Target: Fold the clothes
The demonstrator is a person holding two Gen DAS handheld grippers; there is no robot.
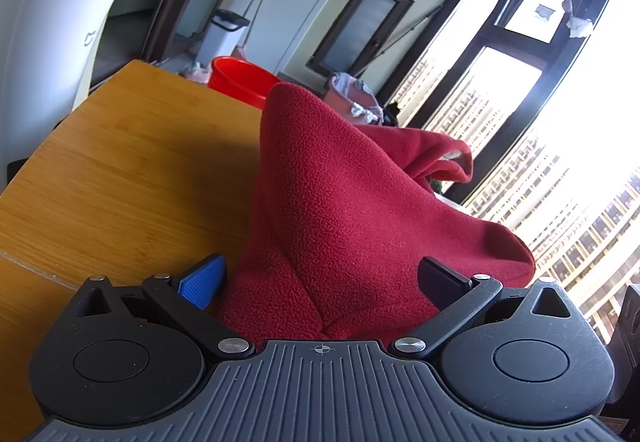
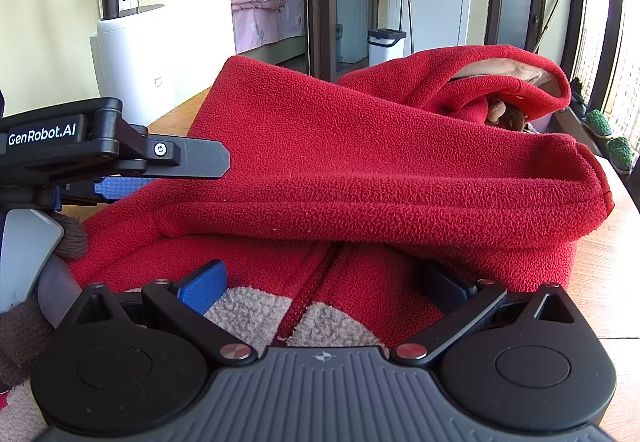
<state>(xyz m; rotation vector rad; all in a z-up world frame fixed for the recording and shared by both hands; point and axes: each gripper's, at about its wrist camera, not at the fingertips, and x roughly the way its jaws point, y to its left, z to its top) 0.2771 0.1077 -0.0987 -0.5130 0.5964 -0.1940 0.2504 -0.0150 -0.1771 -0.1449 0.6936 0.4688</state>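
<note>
The red fleece jacket (image 2: 360, 162) lay heaped on the wooden desk (image 1: 120, 170), filling the middle of both views, one sleeve folded across its zipped front. The left claw (image 1: 320, 282) was spread wide, fleece bunched between its fingers without being pinched. The right claw (image 2: 324, 286) was equally spread at lower centre, over the zipper (image 2: 308, 294) and beige trim.

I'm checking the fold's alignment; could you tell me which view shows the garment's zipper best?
The right wrist view: the zipper runs up the red fleece garment between the beige trim panels, just ahead of the right tool. The left wrist view shows only bunched fleece, no zipper.
</note>
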